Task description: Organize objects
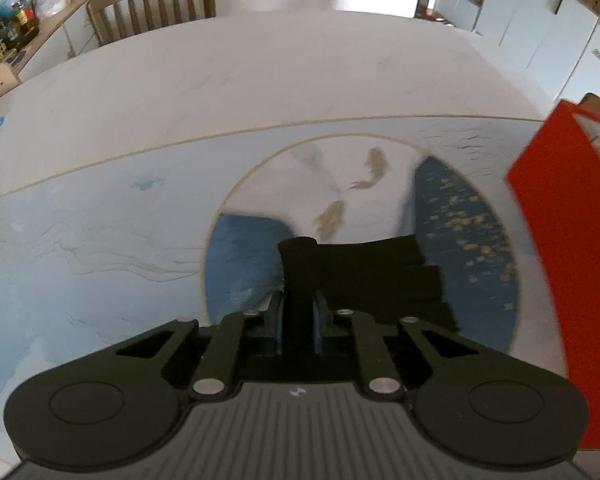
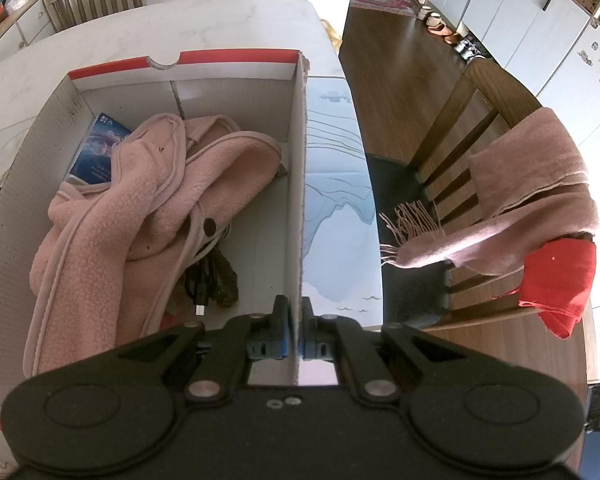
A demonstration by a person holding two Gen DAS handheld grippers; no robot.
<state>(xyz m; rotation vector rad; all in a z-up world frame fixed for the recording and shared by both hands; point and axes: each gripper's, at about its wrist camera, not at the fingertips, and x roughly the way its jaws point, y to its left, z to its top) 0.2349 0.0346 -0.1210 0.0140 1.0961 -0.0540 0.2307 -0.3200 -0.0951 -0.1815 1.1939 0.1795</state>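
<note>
My left gripper [image 1: 298, 300] is shut on a black glove [image 1: 364, 276] and holds it above the blue patterned table mat [image 1: 80, 248]; the glove's fingers hang off to the right. The red cardboard box [image 1: 572, 264] stands close on the right. My right gripper [image 2: 295, 308] is shut on the box's right wall [image 2: 300, 184], pinching the cardboard edge. Inside the box lie a pink fleece garment [image 2: 148, 200], a blue packet [image 2: 98, 148] and a black cable [image 2: 204, 280].
A wooden chair [image 2: 472, 128] to the right of the table carries a pink scarf [image 2: 532, 204] and a red cloth [image 2: 560, 280]. Another chair [image 1: 152, 4] stands at the table's far side. White cabinets [image 1: 540, 28] line the back right.
</note>
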